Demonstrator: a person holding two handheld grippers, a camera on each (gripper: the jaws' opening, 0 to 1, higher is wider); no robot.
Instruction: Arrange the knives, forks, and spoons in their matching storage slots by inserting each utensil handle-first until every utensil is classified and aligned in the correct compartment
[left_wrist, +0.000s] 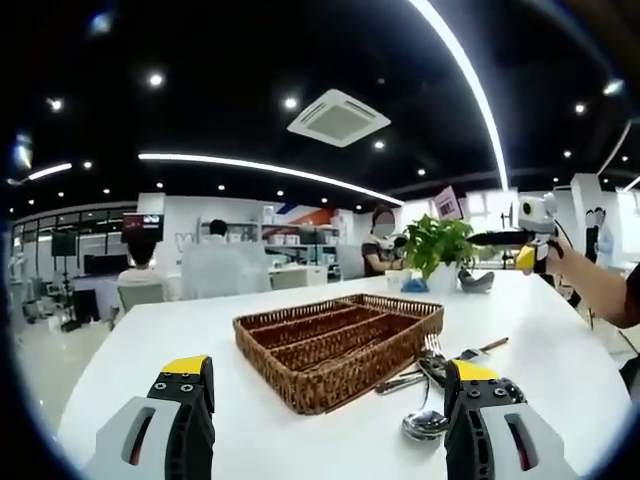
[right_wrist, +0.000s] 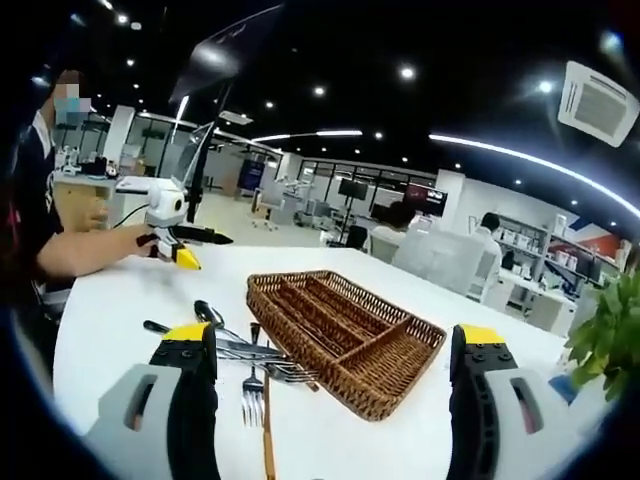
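A brown wicker cutlery tray (left_wrist: 300, 385) (right_wrist: 405, 385) with long slots stands mid-table, and I see nothing in its slots. Loose utensils lie in a pile beside it: a spoon (left_wrist: 424, 424) (right_wrist: 206, 313), forks (right_wrist: 254, 381) and dark-handled pieces (left_wrist: 482, 349) (right_wrist: 225, 347). My left gripper (left_wrist: 327, 368) hovers open just short of the tray, the pile by its right jaw. My right gripper (right_wrist: 332, 335) faces the tray from the opposite end, open and holding nothing. Each gripper appears far off in the other's view, the right gripper (left_wrist: 530, 245) and the left gripper (right_wrist: 172, 236), both held by a person's hand.
The white table (left_wrist: 180, 320) (right_wrist: 110, 300) has bare room around the tray. A potted green plant (left_wrist: 438, 250) (right_wrist: 610, 340) stands at one end. A person's arm (left_wrist: 600, 285) (right_wrist: 85, 245) reaches in along one side. People sit at desks behind.
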